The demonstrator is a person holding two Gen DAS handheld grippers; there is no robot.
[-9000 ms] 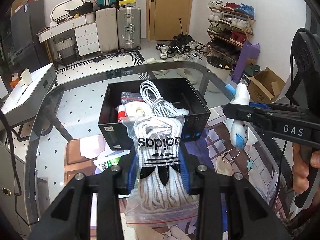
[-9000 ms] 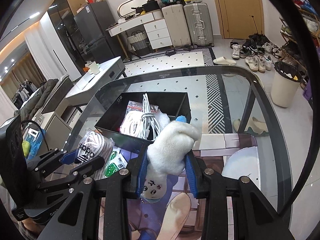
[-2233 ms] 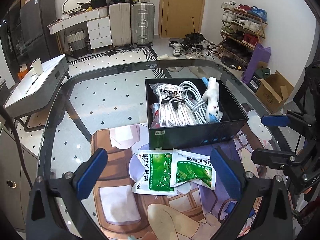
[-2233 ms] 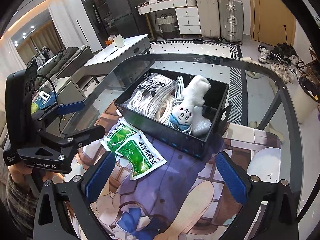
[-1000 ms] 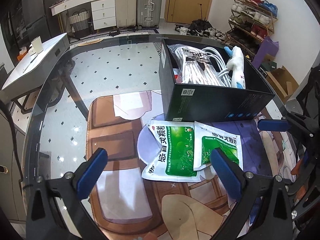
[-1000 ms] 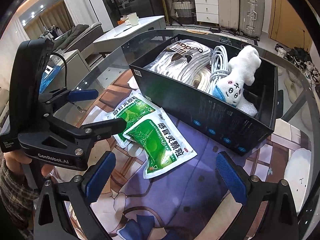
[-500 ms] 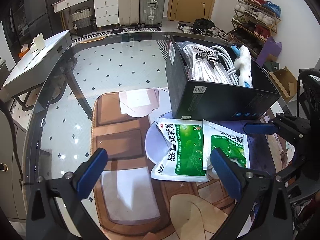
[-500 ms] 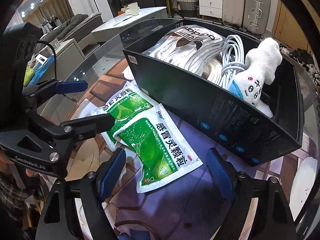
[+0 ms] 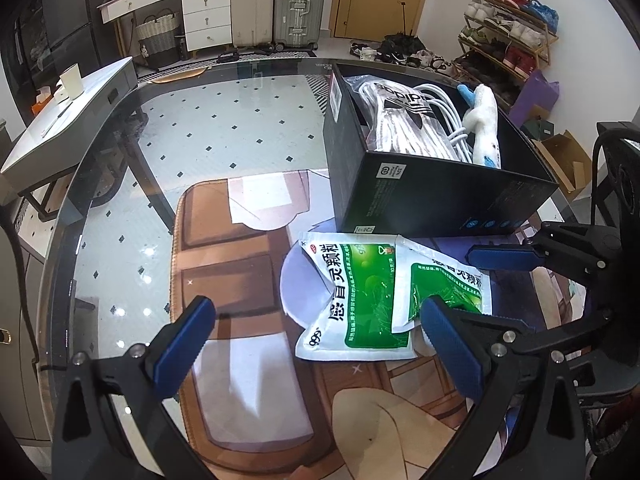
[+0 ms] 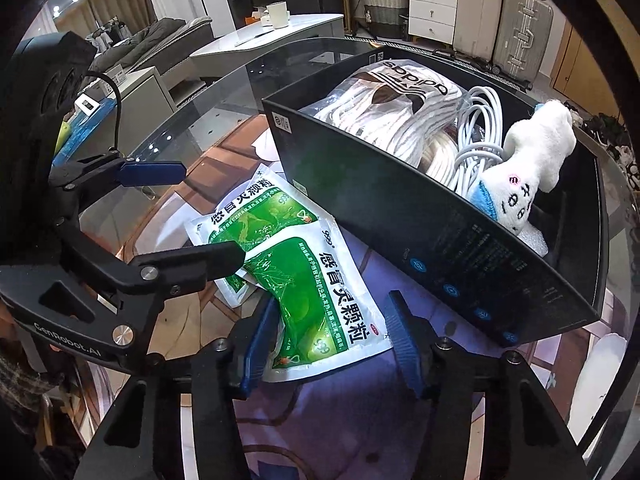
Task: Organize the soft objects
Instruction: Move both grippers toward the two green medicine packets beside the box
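Observation:
Two green-and-white sachets lie overlapping on the printed mat in front of a black box (image 10: 440, 240). My right gripper (image 10: 332, 338) is low over the nearer sachet (image 10: 320, 280). Its jaws are closing with that sachet between them; the pads press on its side edges and the left edge buckles upward. The other sachet (image 9: 352, 300) lies flat, partly under it. My left gripper (image 9: 318, 344) stands open just above the mat, its right finger over the sachets' near edge. In the box lie a bagged white bundle (image 10: 400, 96), a white cable (image 10: 480, 128) and a white plush toy (image 10: 528, 168).
The mat (image 9: 240, 280) covers the near part of a round glass table (image 9: 120, 168). The box stands at the mat's far right. A low white table (image 9: 60, 120) stands beyond the glass on the left. Suitcases (image 9: 276, 4) and a shoe rack (image 9: 512, 28) line the far wall.
The right gripper's jaws have narrowed from wide apart to touching the nearer sachet, and it has sunk closer. The sachet's edge has lifted. The left gripper has hardly moved.

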